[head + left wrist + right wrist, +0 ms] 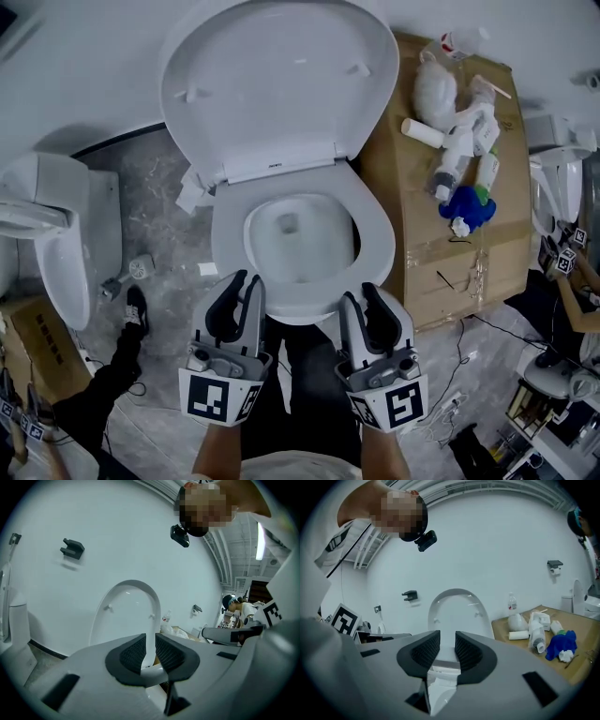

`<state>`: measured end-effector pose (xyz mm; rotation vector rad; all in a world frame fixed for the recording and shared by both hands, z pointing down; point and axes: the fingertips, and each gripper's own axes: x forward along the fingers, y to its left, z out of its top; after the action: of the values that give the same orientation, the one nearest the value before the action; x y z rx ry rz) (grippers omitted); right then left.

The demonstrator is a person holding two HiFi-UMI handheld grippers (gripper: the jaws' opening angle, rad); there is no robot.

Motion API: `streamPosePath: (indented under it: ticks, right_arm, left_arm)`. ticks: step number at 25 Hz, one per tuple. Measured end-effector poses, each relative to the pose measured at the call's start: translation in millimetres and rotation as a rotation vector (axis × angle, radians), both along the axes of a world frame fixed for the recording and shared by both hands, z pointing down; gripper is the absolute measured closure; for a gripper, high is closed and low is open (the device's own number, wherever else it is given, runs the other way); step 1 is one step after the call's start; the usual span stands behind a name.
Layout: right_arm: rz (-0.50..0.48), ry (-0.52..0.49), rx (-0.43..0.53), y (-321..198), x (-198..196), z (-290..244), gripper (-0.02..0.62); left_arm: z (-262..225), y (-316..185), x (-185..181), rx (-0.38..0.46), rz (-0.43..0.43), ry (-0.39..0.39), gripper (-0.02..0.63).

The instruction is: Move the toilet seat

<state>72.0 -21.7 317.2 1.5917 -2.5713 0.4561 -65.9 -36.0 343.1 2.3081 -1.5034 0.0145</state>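
A white toilet stands before me, its lid [281,84] raised against the wall and the seat [377,234] lying flat on the bowl. Both grippers sit at the seat's front rim. My left gripper [249,278] is at the front left, my right gripper [359,291] at the front right. Each one's jaws stand side by side with a narrow gap. Through the gap of the left gripper [150,637] I see the lid [126,611], and nothing lies between the pads. The right gripper [447,633] shows the same, with the lid [457,609] behind.
A cardboard box [487,262] stands right of the toilet, bearing bottles, a paper roll and a blue cloth [469,208]. Another white toilet [56,234] is at the left, with a brush [141,269] on the floor. Someone's dark leg [112,375] is at lower left; cables lie lower right.
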Motion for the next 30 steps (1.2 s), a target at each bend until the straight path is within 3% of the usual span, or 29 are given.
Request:
streamPosePath:
  ticks: [30]
  right_arm:
    - [-0.095, 0.003, 0.061, -70.1, -26.0, -32.9, 0.551]
  left_arm:
    - [-35.7, -55.4, -18.7, 0.144, -0.054, -0.069, 0.592]
